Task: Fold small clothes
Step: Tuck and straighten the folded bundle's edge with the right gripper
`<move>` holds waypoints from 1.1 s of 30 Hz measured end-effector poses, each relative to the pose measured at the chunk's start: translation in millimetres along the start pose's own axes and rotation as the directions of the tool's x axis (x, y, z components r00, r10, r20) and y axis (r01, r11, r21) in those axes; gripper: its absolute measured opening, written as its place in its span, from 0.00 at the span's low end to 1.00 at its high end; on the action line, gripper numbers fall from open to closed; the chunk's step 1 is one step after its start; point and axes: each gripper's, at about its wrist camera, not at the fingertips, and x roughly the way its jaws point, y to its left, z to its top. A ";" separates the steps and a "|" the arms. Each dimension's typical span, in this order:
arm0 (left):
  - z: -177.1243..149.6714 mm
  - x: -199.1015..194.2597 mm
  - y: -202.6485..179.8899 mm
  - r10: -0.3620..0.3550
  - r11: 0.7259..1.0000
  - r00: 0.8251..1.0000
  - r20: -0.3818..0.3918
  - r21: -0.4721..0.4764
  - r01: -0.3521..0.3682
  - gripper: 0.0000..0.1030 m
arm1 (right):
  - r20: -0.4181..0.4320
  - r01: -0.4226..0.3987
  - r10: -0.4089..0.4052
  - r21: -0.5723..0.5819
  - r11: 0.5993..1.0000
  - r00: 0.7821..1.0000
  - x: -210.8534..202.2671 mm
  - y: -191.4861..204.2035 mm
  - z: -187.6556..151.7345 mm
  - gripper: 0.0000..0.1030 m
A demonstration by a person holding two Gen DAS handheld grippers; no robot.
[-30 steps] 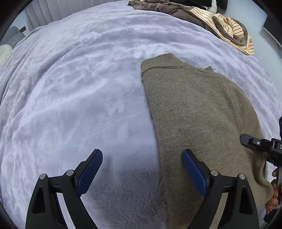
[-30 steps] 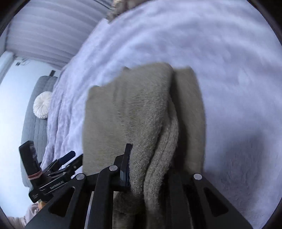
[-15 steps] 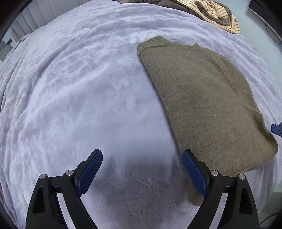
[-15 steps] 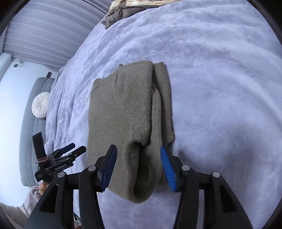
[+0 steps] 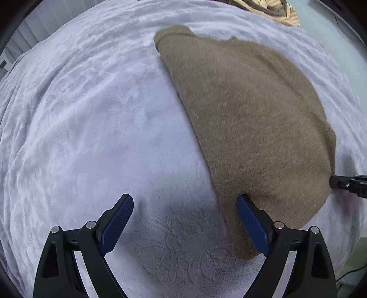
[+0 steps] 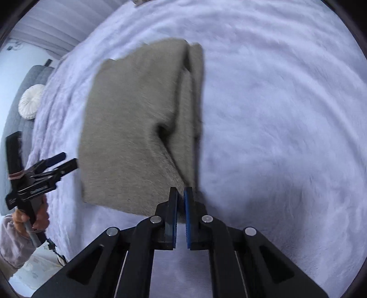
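We've got the bed [image 5: 80,119] w/ its lavender embossed blanket as the work surface, big enough to lay a garment flat. On it lies the olive-brown knit sweater [image 5: 247,119], folded lengthwise w/ side layers tucked in; in the right wrist view those layers show as stacked ridges along its right edge. It sits right of centre in the left wrist view, collar end away from us, hem end near us.

Our right claw [image 6: 181,194] is pinched together on the near edge of the sweater at the layered side, prob. to keep the layers from slipping apart when we carry the hem up toward the collar. Our left claw [image 5: 185,220] is wide apart, holding nothing, one finger over the sweater's near left edge, seemingly lined up to bite the other hem corner so both corners lift evenly.

A heap of other clothes [image 5: 270,9] waits at the far edge. No containers in sight.
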 end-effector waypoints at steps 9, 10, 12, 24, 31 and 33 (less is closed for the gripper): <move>-8.1 4.4 -0.2 0.014 1.000 1.000 -0.004 -0.005 -0.014 0.90 | 0.272 -0.064 0.051 0.038 0.997 0.961 -67.6 -7.1 28.7 0.56; -8.0 4.1 -0.7 0.018 1.000 1.000 -0.004 -0.006 -0.018 0.90 | 0.264 -0.080 0.070 0.028 0.996 0.962 -63.9 -4.2 45.4 0.56; -7.7 3.1 -0.6 0.029 1.000 1.000 0.000 -0.006 -0.029 0.90 | 0.265 -0.105 0.097 0.016 0.994 0.959 -49.0 0.1 72.9 0.56; 3.8 -16.4 2.2 0.017 0.996 0.999 0.044 -0.091 -0.013 0.90 | 0.178 0.037 -0.037 0.005 0.999 0.983 -3.2 -3.3 106.6 0.08; 28.6 -45.9 18.1 -0.038 0.989 0.992 0.120 -0.138 0.054 0.90 | 0.254 0.033 -0.037 0.021 0.999 0.967 -55.7 2.0 74.8 0.19; 41.1 -46.3 15.1 -0.069 0.984 0.989 0.132 -0.154 0.090 0.90 | 0.255 -0.014 0.023 -0.037 0.999 0.967 -64.5 21.4 62.8 0.19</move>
